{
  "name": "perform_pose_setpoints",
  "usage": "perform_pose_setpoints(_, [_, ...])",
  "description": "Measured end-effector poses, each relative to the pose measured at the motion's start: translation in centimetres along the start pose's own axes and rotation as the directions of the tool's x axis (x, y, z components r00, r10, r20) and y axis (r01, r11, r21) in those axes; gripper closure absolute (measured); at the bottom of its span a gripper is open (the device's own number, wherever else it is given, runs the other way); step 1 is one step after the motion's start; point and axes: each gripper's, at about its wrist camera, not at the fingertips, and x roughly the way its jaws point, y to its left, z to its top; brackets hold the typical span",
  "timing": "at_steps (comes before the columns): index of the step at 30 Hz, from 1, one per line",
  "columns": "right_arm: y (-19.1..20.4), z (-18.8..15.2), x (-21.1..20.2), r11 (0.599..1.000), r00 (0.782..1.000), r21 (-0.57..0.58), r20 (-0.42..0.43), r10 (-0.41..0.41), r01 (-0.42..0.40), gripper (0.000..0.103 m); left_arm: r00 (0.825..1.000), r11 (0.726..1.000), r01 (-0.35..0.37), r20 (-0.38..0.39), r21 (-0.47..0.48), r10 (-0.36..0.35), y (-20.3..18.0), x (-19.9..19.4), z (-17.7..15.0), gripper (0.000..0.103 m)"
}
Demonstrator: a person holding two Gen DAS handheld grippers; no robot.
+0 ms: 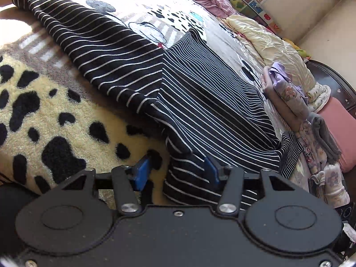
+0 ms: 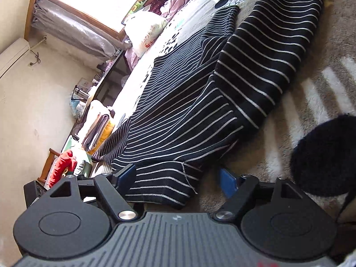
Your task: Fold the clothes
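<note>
- So we've got a black striped garment (image 1: 200, 93) spread over a bed, lying on a fuzzy blanket (image 1: 51, 120) with a cow-spot pattern. Looks like a top: a wide-striped sleeve (image 1: 93, 51) runs off toward the far end and lies over the finer-striped body.
- Left tool (image 1: 175, 173): the blue pads (image 1: 141, 173) sit apart with a clear gap. A corner of the garment hangs down into that gap on the side of one pad, but the other pad is off it, over the blanket. So not clamped on anything, as far as I can see.
- Right tool (image 2: 178, 178): also apart, and pretty wide. The hem edge of the garment (image 2: 164, 187) lies between its pads and touches the near one; the other pad (image 2: 228, 183) is clear of the cloth, over the blanket. No grip there either.
- My read on the step: this is the early part of the fold, both tools lined up along the near edge to pick it up. Nothing about the garment looks neatly folded yet, the sleeve is just flopped across it.
- What the next move needs, I reckon: both tools have to close on the fabric edge, getting every layer in, then lift and carry it over evenly so the stripes stay flat and don't bunch.
- Watch-out: the blanket is fluffy, so a pad could snag pile along with the cloth.
- Off to the side there's a stack of folded clothes (image 1: 296, 102) at the bed's edge, probably where this one ends up.
</note>
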Motion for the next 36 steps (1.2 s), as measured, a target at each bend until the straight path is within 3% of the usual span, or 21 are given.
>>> perform_pose_setpoints(2, [0.6,-0.5,0.4,1.0,1.0,-0.007,0.015,-0.012,0.012,0.033,1.0,1.0,-0.006,-0.001,0.015,0.006,-0.7,0.4,-0.8,0.091])
perform_pose_setpoints(4, [0.3,-0.9,0.9,0.999,1.0,0.031,-0.002,-0.006,0.006,0.088,1.0,0.999,0.009,-0.002,-0.04,-0.01,-0.9,-0.1,-1.3,0.093])
perform_pose_setpoints(6, [0.2,-1.2,0.4,0.999,1.0,0.052,0.013,0.002,-0.003,0.088,0.999,0.995,0.048,-0.006,-0.083,-0.048,-1.3,-1.0,-1.6,0.094])
perform_pose_setpoints(8, [0.3,-1.3,-0.8,0.998,0.999,0.057,0.042,0.009,-0.012,0.088,0.997,0.994,0.08,-0.015,-0.069,-0.081,-2.0,-2.1,-2.0,0.094])
perform_pose_setpoints(11, [0.0,-1.1,-3.0,0.997,0.999,0.072,0.043,0.015,-0.018,0.088,0.992,0.995,0.057,-0.106,-0.085,-0.066,-1.5,-0.9,-2.8,0.092])
perform_pose_setpoints(15, [-2.7,-2.6,-3.8,0.987,0.999,0.158,-0.044,-0.019,0.025,0.088,0.986,0.995,0.045,-0.155,-0.084,-0.057,-1.1,-0.5,-3.3,0.077])
perform_pose_setpoints(16, [-2.8,-2.8,-4.2,0.987,0.999,0.158,-0.036,-0.016,0.021,0.087,0.989,0.997,0.032,-0.145,-0.067,-0.041,-1.3,-1.0,-3.3,0.066])
perform_pose_setpoints(18, [-2.2,-2.8,-5.0,0.991,0.999,0.128,-0.017,-0.03,0.032,0.081,0.993,0.999,-0.003,-0.122,-0.042,-0.003,-1.3,-2.0,-3.3,0.058])
perform_pose_setpoints(20, [-1.8,-2.5,-6.0,0.994,1.0,0.103,0.02,-0.022,0.02,0.079,0.995,0.998,-0.014,-0.104,-0.067,0.007,-0.4,-2.9,-3.2,0.058])
perform_pose_setpoints(22, [-1.7,-2.2,-7.0,0.997,0.998,0.079,0.062,-0.002,-0.003,0.065,0.997,0.994,-0.03,-0.073,-0.108,0.022,0.7,-4.1,-2.9,0.058])
perform_pose_setpoints(24, [-2.0,-2.0,-7.8,0.998,0.995,0.062,0.104,0.001,-0.008,0.058,0.999,0.988,-0.046,-0.023,-0.147,0.044,1.9,-5.5,-2.2,0.058])
perform_pose_setpoints(26, [-2.9,-1.8,-8.4,0.996,0.991,0.091,0.133,0.005,-0.017,0.058,0.996,0.979,-0.063,0.044,-0.191,0.073,3.2,-7.0,-1.1,0.058])
perform_pose_setpoints(30, [-4.1,-1.4,-8.6,0.992,0.987,0.122,0.161,0.018,-0.038,0.058,0.973,0.958,-0.093,0.177,-0.27,0.145,6.3,-9.5,2.0,0.058])
perform_pose_setpoints(32, [-4.6,-1.2,-8.4,0.989,0.986,0.142,0.164,0.018,-0.042,0.058,0.949,0.951,-0.131,0.243,-0.28,0.202,8.3,-10.0,3.8,0.058])
perform_pose_setpoints(36, [-5.7,-1.2,-8.1,0.983,0.985,0.181,0.171,0.002,-0.034,0.058,0.922,0.923,-0.173,0.274,-0.343,0.275,13.9,-9.0,7.3,0.058])
